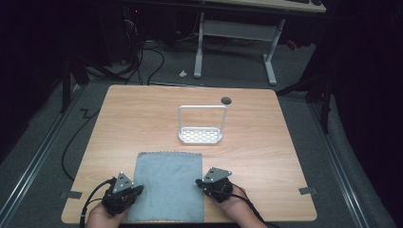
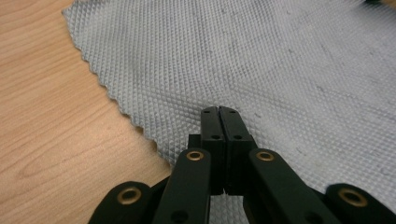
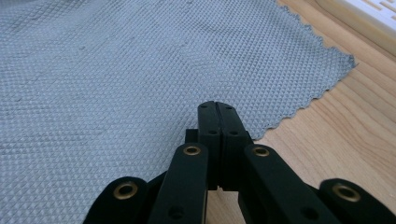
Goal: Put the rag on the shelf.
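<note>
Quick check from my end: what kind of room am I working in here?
It looks like a lab or test workspace, not a home. A bare wooden table stands on grey carpet, cables trail over the floor behind it, and a white-legged desk frame stands beyond. The surroundings are dark.

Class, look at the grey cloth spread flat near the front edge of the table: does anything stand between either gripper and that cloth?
Nothing visible does. The left gripper and right gripper sit at opposite side edges of the grey cloth, both with jaws shut. The white rack stands apart, farther back on the table.
</note>
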Demonstrator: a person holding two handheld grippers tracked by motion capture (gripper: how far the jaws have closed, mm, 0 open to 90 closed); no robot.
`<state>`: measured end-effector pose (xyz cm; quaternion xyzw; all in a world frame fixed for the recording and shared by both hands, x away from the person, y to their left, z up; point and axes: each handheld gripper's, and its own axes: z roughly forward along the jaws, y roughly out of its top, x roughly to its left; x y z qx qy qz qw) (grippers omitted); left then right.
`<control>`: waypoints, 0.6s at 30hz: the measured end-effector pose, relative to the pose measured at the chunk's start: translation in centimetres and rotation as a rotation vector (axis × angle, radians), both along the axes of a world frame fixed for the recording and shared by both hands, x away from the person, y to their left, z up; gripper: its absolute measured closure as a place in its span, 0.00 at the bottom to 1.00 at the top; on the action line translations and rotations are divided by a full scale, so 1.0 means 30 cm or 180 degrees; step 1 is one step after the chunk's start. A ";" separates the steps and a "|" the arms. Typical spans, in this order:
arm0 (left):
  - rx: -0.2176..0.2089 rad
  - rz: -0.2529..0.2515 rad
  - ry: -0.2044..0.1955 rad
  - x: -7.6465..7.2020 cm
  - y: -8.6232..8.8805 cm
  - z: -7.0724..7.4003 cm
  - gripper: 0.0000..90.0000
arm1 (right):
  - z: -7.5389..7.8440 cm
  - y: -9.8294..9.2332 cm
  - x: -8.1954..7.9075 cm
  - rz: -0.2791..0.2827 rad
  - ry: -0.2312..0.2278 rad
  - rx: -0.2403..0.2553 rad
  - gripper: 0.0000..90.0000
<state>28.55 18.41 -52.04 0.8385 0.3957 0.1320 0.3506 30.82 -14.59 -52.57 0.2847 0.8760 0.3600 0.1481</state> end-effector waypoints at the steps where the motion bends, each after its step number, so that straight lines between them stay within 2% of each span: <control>1: 0.0043 -0.0022 0.0022 0.000 -0.005 -0.009 0.99 | -0.005 0.002 0.001 0.0016 0.0005 -0.0036 1.00; 6: 0.0022 -0.0033 0.0023 0.002 -0.010 -0.009 0.99 | -0.003 -0.004 -0.003 -0.0004 0.0016 -0.0057 1.00; 9: 0.0006 -0.0093 0.0042 0.005 -0.020 -0.009 0.99 | -0.001 -0.022 -0.007 -0.0032 0.0031 -0.0055 1.00; 14: -0.0014 -0.0253 0.0055 0.020 -0.066 -0.009 0.99 | 0.001 -0.071 -0.021 -0.0144 0.0033 -0.0072 1.00; 15: -0.0010 -0.0347 0.0065 0.026 -0.092 -0.008 0.99 | 0.000 -0.098 -0.029 -0.0226 0.0040 -0.0058 1.00; 18: -0.0039 -0.0488 0.0086 0.034 -0.136 -0.008 0.99 | 0.001 -0.139 -0.042 -0.0334 0.0034 -0.0063 1.00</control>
